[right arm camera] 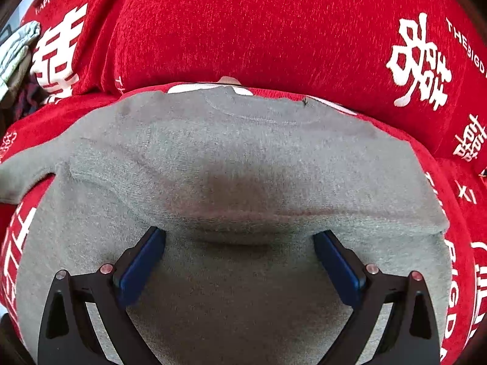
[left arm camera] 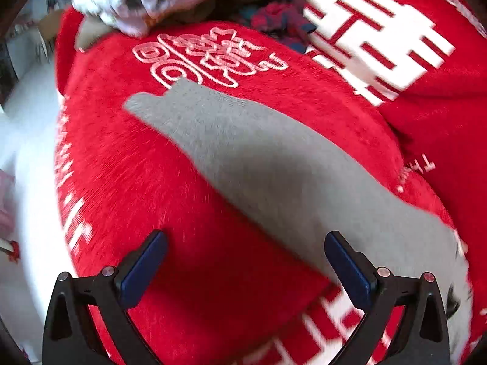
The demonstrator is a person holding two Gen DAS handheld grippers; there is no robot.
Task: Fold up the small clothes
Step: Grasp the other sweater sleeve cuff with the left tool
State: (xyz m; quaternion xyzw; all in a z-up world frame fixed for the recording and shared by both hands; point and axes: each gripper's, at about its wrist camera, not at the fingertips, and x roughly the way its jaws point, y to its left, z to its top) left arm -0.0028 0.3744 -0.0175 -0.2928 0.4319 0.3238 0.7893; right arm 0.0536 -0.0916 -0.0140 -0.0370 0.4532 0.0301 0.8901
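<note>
Grey knitted sweater: sleeve runs diagonally ahead of left tongs; folded body under right tongs; both released.

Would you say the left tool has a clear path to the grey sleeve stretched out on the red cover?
Probably yes: the left tool is open, and the grey sleeve lies flat just ahead with nothing on it.

Red patterned sofa cover, white floor.
</note>
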